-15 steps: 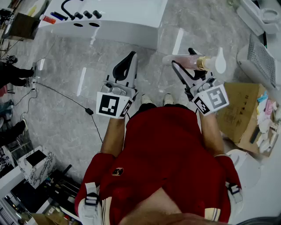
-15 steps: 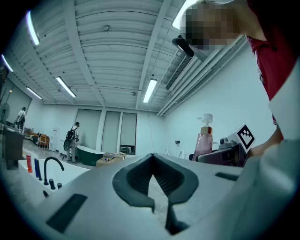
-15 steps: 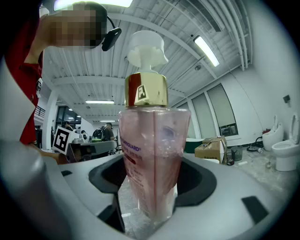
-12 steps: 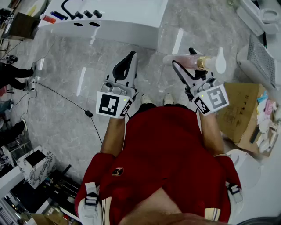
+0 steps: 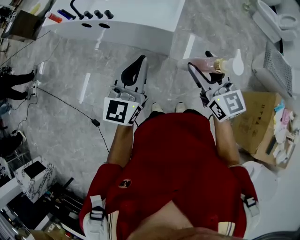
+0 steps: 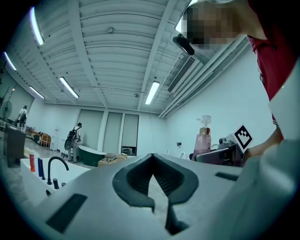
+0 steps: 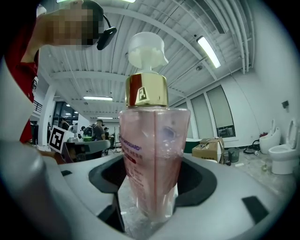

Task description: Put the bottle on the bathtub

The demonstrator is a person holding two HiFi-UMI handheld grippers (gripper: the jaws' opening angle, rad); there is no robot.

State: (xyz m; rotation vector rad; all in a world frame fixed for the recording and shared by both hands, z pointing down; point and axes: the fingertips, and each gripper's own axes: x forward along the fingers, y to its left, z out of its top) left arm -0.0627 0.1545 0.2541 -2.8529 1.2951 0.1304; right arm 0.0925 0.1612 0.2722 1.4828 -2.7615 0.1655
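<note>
Looking along from the tap end of the bathtub (image 5: 136,30), I see the black faucet (image 5: 77,7) on its rim. On the near side of the bathtub, over the floor, is the left hand-held gripper (image 5: 140,60), its jaws pressed together on nothing. Further right, just off the bathtub's right-hand corner and not yet over its rim, the right hand-held gripper (image 5: 201,64) has its jaws spread wide. They pinch the bottle (image 7: 152,154) low on its body, one pad on either side.

The bottle looks like clear, stiff plastic holding pink liquid, so I'd reckon it moderately heavy, with a load that sloshes. Its smooth sides look slippery. I'd call the white pump (image 7: 146,47) and gold collar (image 7: 146,91) the weak parts, and the lower body, where it is held, seems the sound place to grip.

Both gripper views show its long axis upright, with the base down between the jaws and the pump uppermost. Which way the spout faces relative to the bathtub I cannot tell. Tall and narrow as it is, I'd expect it to tip easily.
</note>
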